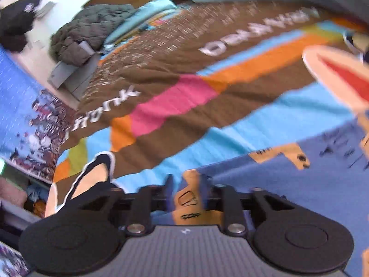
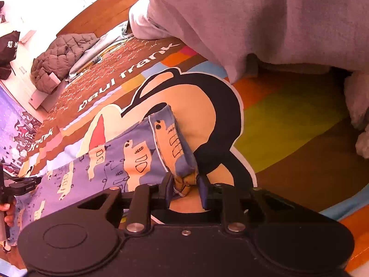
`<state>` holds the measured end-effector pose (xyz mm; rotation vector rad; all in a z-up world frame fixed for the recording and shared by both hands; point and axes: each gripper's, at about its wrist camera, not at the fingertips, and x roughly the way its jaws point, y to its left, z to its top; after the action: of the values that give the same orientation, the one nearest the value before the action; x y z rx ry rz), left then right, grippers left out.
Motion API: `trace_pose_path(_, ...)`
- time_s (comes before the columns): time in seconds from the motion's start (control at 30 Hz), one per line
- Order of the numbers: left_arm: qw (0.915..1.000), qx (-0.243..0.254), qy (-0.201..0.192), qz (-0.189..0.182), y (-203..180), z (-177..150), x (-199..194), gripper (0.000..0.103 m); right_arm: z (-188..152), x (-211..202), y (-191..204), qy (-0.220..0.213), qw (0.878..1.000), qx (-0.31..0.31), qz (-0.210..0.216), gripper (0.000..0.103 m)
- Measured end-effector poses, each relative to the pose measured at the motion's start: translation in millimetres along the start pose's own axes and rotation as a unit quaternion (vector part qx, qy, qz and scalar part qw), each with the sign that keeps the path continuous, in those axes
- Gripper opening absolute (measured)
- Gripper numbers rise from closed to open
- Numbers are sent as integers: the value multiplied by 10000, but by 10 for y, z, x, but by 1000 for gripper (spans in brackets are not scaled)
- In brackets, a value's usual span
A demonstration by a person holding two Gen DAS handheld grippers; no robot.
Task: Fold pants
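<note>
On the printed bedspread [image 2: 288,120], the pants [image 2: 110,161] lie spread flat: blue-violet fabric with orange animal figures outlined in black. Bedspread pattern: brown band with white lettering, pink and orange blocks, light blue field, large cartoon face in black and cream.

Right wrist view: right gripper [image 2: 184,190] is clamped on a bunched corner of the pants, at the hemmed edge with a pale seam. That corner stands lifted and folded up out of the flat cloth, over the cream part of the cartoon face. Cloth is visibly pinched between the two pads; the rest of the garment trails away to the left across the bedspread.

Left wrist view (blurred): left gripper [image 1: 190,194] sits low over another part of the pants [image 1: 299,184]. A fold of orange-and-blue fabric lies between the fingers. Jaws stand partly apart; whether the pads press on the cloth cannot be told through the blur. The left gripper also shows at the left edge of the right wrist view, held by a hand [image 2: 8,210], well apart from the right gripper, with the flat stretch of pants between the two.

Background: quilted grey-green jacket [image 1: 90,34] heaped at the far edge of the bed, next to light blue cloth [image 1: 147,13]. A person's grey sleeve [image 2: 265,18] fills the upper right of the right wrist view.
</note>
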<state>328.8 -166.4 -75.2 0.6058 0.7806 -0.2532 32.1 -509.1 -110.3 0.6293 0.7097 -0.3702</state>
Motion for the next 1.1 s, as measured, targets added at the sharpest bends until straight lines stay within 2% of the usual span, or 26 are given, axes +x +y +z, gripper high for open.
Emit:
trace_pose_path(0.03, 9997, -197, -135, -75, 91, -27, -100, 51, 5, 1, -11, 5, 10000, 36, 23, 26)
trace_pose_path(0.07, 9988, -384, -264, -126, 177, -81, -220, 67, 2, -1, -17, 5, 10000, 60, 47, 27)
trace_pose_path(0.1, 9975, -563, -381, -181, 283, -178, -359, 75, -1, -7, -28, -2, 9999, 101, 94, 29)
trace_pose_path(0.17, 9964, -661, -463, -279, 429, -370, -525, 76, -2, -15, -58, -14, 9997, 193, 177, 34)
trace_pose_path(0.3, 9981, -560, 166, 207, 657, -862, -453, 76, -4, -39, -80, -58, 9992, 284, 257, 51)
trace_pose_path(0.33, 9979, -572, 187, 256, 707, -984, -458, 77, -3, -39, -76, -57, 9992, 272, 277, 54)
trace_pose_path(0.4, 9954, -924, 138, 197, 878, -1198, -531, 84, -1, -32, -63, -40, 9993, 250, 290, 55)
trace_pose_path(0.5, 9893, -1421, 287, 145, 1128, -1415, -624, 85, -6, -34, -53, -31, 9994, 226, 277, 56)
trace_pose_path(0.6, 9897, -1392, 326, 48, 1257, -1580, -704, 85, -9, -32, -51, -31, 9993, 237, 301, 60)
trace_pose_path(0.67, 9901, -1335, 413, 158, 1236, -1548, -782, 83, -7, -30, -57, -39, 9991, 255, 349, 66)
trace_pose_path(0.73, 9898, -1394, 247, 123, 1172, -1443, -884, 83, -6, -39, -62, -54, 9989, 265, 377, 73)
trace_pose_path(0.83, 9889, -1391, -308, -429, 848, -1164, -1106, 86, -15, -71, -51, -139, 9989, 236, 374, 82)
trace_pose_path(0.9, 9853, -1311, -585, -925, 509, -877, -1169, 88, -19, -102, -50, -244, 9988, 226, 352, 84)
trace_pose_path(1.0, 9806, -961, -797, -1511, -105, -451, -1156, 88, -21, -118, -78, -300, 9984, 315, 355, 85)
trace_pose_path(1.07, 9803, -728, -814, -1645, -503, -247, -1057, 88, -15, -116, -105, -313, 9980, 390, 382, 85)
trace_pose_path(1.1, 9801, -697, -687, -1724, -726, -177, -979, 88, -14, -115, -115, -317, 9978, 419, 397, 86)
